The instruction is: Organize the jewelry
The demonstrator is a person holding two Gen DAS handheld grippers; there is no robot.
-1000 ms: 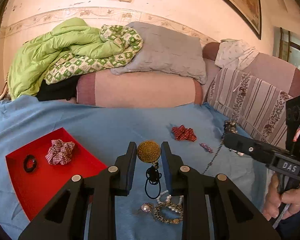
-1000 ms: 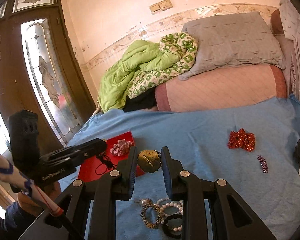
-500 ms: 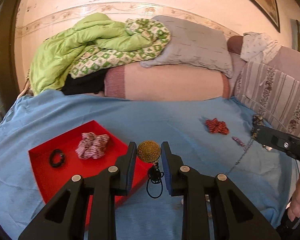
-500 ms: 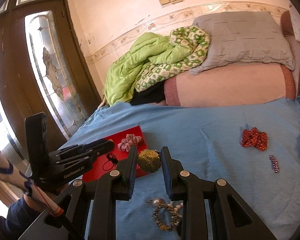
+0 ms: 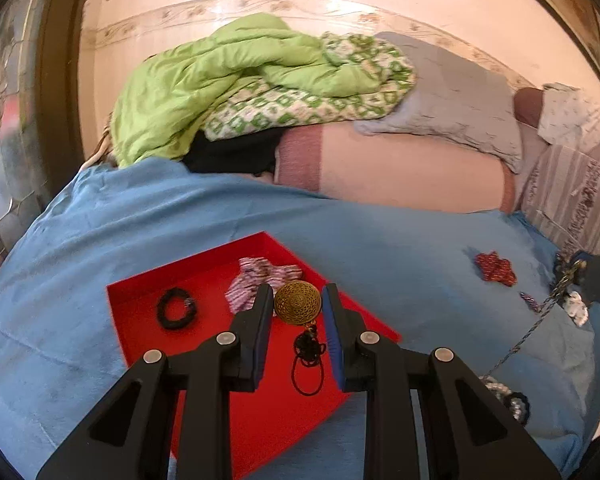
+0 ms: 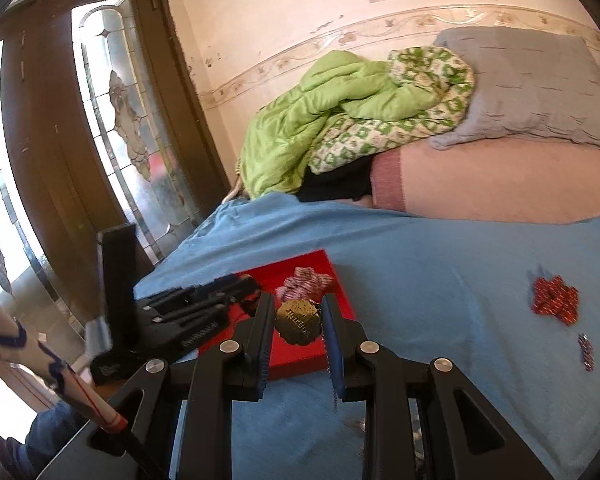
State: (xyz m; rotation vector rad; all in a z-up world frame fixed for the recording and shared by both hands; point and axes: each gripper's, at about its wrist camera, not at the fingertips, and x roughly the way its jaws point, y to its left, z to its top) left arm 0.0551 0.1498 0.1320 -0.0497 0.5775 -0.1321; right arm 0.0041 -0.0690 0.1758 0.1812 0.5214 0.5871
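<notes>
My left gripper (image 5: 298, 306) is shut on a round gold filigree pendant (image 5: 297, 303) whose black cord (image 5: 308, 360) hangs down over the red tray (image 5: 260, 412). The tray holds a checked scrunchie (image 5: 260, 280) and a black hair tie (image 5: 177, 313). My right gripper (image 6: 298, 316) is shut on a gold medallion (image 6: 298, 321) with a chain hanging from it, just right of the red tray (image 6: 300, 350). The left gripper shows in the right wrist view (image 6: 204, 304), over the tray. The right gripper's tip shows in the left wrist view (image 5: 596, 280).
On the blue bedspread (image 5: 400, 248) lie a red bow (image 5: 495, 267), a small beaded clip (image 6: 585, 351) and bracelets (image 5: 504, 396). A green quilt (image 5: 236, 80), a grey pillow (image 5: 460, 92) and a pink bolster (image 5: 400, 168) lie at the back. A glass door (image 6: 112, 128) stands left.
Both grippers moved left with their pieces. The left gripper with the gold pendant now hangs over the red tray; the bracelet pile slid out of view to the right.
</notes>
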